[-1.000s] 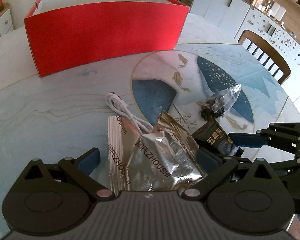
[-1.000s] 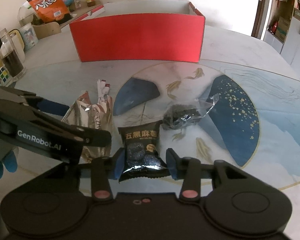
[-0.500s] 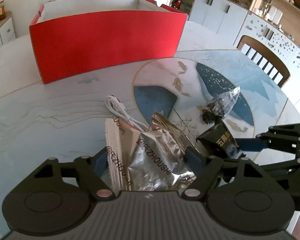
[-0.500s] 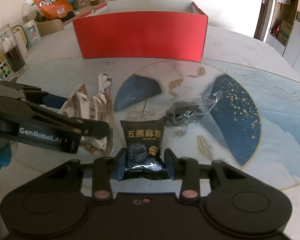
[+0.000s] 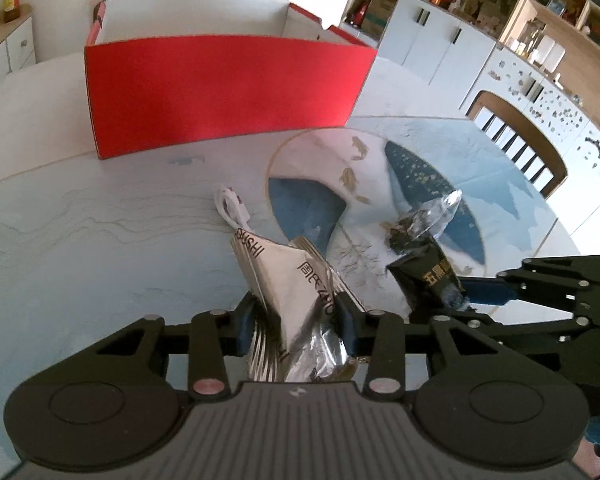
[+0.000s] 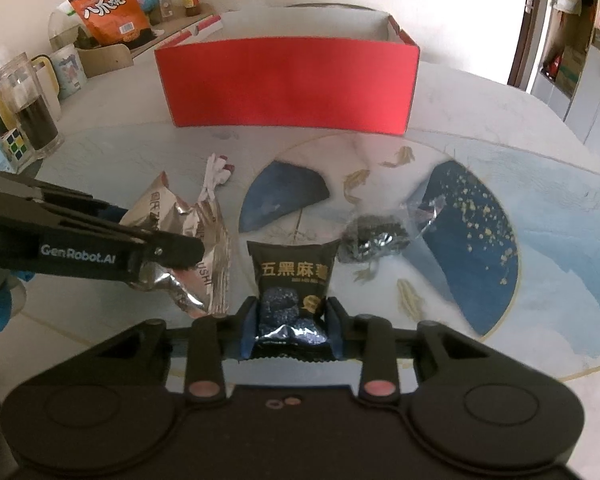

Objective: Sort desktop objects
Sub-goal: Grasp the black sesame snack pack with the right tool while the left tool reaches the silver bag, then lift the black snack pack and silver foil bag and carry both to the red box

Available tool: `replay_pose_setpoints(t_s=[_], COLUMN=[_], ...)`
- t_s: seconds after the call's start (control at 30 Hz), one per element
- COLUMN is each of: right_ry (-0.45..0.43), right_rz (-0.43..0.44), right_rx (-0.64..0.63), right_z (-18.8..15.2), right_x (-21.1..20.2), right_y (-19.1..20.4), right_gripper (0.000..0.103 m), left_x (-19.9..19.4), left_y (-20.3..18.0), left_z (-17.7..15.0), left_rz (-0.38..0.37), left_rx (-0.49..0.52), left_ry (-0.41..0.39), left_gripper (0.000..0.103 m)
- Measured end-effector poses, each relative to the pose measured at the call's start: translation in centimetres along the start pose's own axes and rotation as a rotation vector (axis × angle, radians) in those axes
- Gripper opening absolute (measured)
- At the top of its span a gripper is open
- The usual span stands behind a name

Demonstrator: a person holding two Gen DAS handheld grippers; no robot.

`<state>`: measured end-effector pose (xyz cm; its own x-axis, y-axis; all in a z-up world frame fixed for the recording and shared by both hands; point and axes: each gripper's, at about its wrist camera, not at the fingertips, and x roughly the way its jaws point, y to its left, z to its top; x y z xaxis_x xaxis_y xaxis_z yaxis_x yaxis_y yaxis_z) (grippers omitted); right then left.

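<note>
The desk [image 5: 100, 248] carries a red box [image 5: 220, 92] at twelve o'clock. The left tool [image 5: 296, 322] is closing on a crumpled silver foil packet [image 5: 296, 280] — pads pressing its sides. The right tool [image 6: 292, 326] is closing on a black snack packet [image 6: 292, 276]. At one o'clock lies a clear bag of dark bits [image 6: 376, 234].

My left gripper [image 5: 295, 320] was closing, pads pressing silver packet [image 5: 296, 280]. Red box [image 5: 224, 92] sat beyond packet; white cable [image 5: 230, 208] between them.
</note>
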<state>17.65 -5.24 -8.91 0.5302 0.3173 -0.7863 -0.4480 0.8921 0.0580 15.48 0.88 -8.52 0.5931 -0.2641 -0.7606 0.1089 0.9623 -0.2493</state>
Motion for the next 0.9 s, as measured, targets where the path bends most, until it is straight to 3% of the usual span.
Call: replay_pose_setpoints(t_s=[0.9], right_ry=[-0.121], right_rz=[-0.003], right_rx=[-0.015], right_z=[7.0], right_x=[-4.8], right_y=[0.4], right_gripper=[0.034], left_x=[-5.8], left_y=[0.0], left_z=[5.1], left_rz=[-0.006], left_rx=[0.008], left_ry=[-0.130], left_gripper=[0.040])
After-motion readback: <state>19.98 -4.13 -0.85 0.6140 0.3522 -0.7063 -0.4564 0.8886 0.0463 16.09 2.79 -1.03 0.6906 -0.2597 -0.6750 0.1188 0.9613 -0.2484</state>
